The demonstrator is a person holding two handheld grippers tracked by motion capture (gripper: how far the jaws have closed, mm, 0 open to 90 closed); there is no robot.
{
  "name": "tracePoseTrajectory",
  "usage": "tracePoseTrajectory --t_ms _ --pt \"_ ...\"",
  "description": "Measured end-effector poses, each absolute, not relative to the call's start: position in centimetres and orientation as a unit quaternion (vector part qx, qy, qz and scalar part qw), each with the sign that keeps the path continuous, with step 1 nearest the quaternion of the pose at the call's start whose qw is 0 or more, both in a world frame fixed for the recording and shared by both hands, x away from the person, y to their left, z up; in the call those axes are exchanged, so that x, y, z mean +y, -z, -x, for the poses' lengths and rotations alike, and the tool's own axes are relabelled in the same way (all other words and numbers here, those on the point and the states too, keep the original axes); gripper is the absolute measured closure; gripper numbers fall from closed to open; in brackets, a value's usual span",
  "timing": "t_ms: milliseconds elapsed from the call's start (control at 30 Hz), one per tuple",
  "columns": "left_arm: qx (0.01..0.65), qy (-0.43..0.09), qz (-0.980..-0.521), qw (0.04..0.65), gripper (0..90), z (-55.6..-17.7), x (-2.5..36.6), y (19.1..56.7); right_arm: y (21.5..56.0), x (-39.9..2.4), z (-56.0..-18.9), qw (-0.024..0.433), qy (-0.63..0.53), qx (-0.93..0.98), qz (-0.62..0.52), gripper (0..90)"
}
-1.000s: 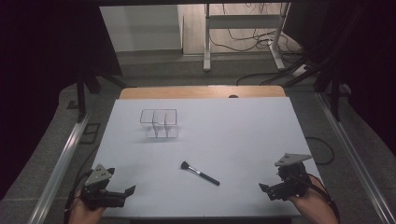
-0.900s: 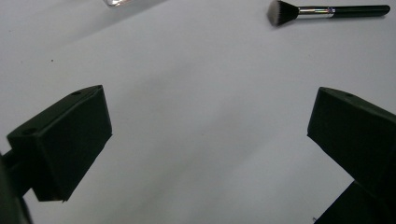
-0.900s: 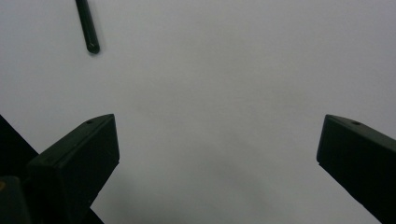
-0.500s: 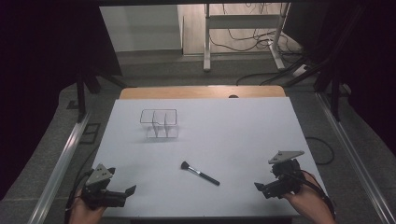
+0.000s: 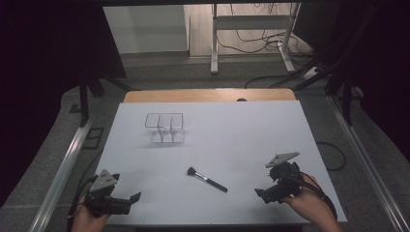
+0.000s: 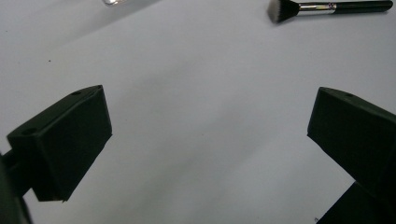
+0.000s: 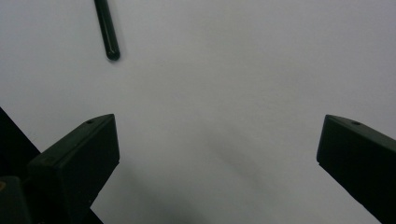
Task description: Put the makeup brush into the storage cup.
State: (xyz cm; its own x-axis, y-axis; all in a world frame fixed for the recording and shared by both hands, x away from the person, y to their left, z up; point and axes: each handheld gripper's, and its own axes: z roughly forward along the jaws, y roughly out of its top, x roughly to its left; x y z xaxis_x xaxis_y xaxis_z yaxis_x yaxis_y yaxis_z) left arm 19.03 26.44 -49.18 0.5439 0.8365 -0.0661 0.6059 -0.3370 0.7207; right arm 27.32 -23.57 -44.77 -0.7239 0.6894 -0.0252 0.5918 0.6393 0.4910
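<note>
A black makeup brush (image 5: 207,179) lies on the white table (image 5: 241,135), bristles to the left; its head and ferrule reach into the left gripper view (image 6: 322,7), and its handle end appears in the right gripper view (image 7: 107,30). A clear divided organizer box (image 5: 165,128) stands farther back on the left. My left gripper (image 5: 133,200) rests at the near left edge, open, with nothing between its jaws (image 6: 205,149). Right of the brush, my right gripper (image 5: 261,193) hovers, open and holding nothing (image 7: 217,158).
A wooden strip (image 5: 208,95) borders the table's far edge. Metal rails (image 5: 63,164) run along both sides. Cables and a stand's legs (image 5: 251,43) lie on the floor beyond. One cable loop (image 5: 333,154) sits off the table's right side.
My right gripper has shifted left and a little forward, toward the brush's handle end. The left gripper, the brush and the organizer have stayed put.
</note>
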Motion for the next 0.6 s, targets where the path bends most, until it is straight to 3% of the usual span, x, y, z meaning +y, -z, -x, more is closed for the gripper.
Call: tracePoseTrajectory --t_ms 600 --pt "0.45 -0.159 -0.802 0.359 0.0 -19.1 26.5 49.2 45.1 -21.5 -28.4 0.093 -0.221 0.908 -0.344 0.0"
